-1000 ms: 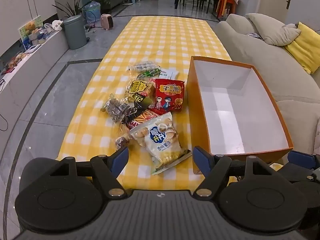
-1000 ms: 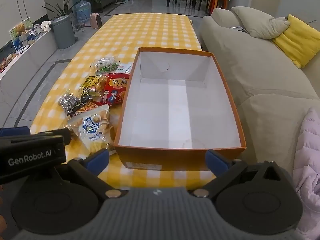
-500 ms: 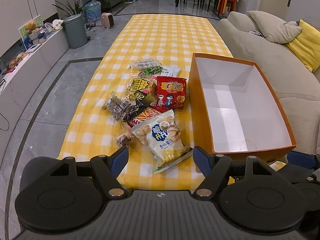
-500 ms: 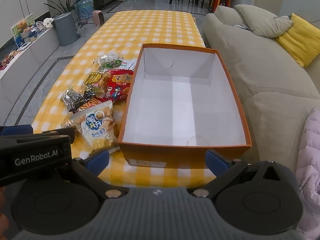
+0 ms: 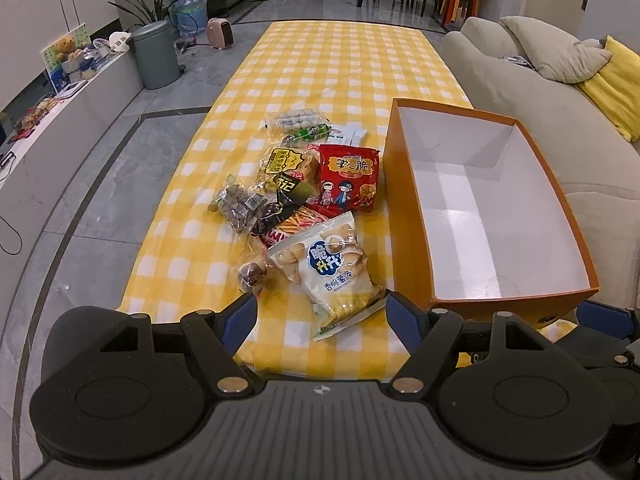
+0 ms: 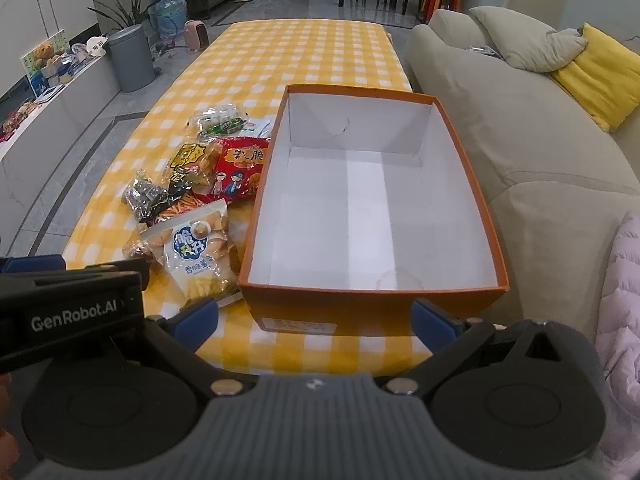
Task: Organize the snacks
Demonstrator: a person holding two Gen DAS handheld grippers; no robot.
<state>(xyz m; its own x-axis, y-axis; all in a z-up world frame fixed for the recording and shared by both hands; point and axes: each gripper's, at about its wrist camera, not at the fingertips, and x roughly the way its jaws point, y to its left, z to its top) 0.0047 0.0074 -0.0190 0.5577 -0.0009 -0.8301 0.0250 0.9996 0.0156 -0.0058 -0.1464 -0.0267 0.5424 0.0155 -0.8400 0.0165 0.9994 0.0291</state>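
White snack bag (image 5: pixel 334 270) lies just beyond the spread left claw (image 5: pixel 320 314).

One orange box (image 6: pixel 372 304), nothing in it. Snack packs (image 5: pixel 304 200) ahead of the left jaws: I count about nine, but they overlap so it's hard to be sure. One white-and-blue bag (image 5: pixel 332 272) nearest, one red bag (image 5: pixel 348 180), one yellow bag (image 5: pixel 286 164), one green pack (image 5: pixel 306 134). Two cushions: one grey (image 6: pixel 524 46), one yellow (image 6: pixel 596 76). One bin (image 5: pixel 156 54).
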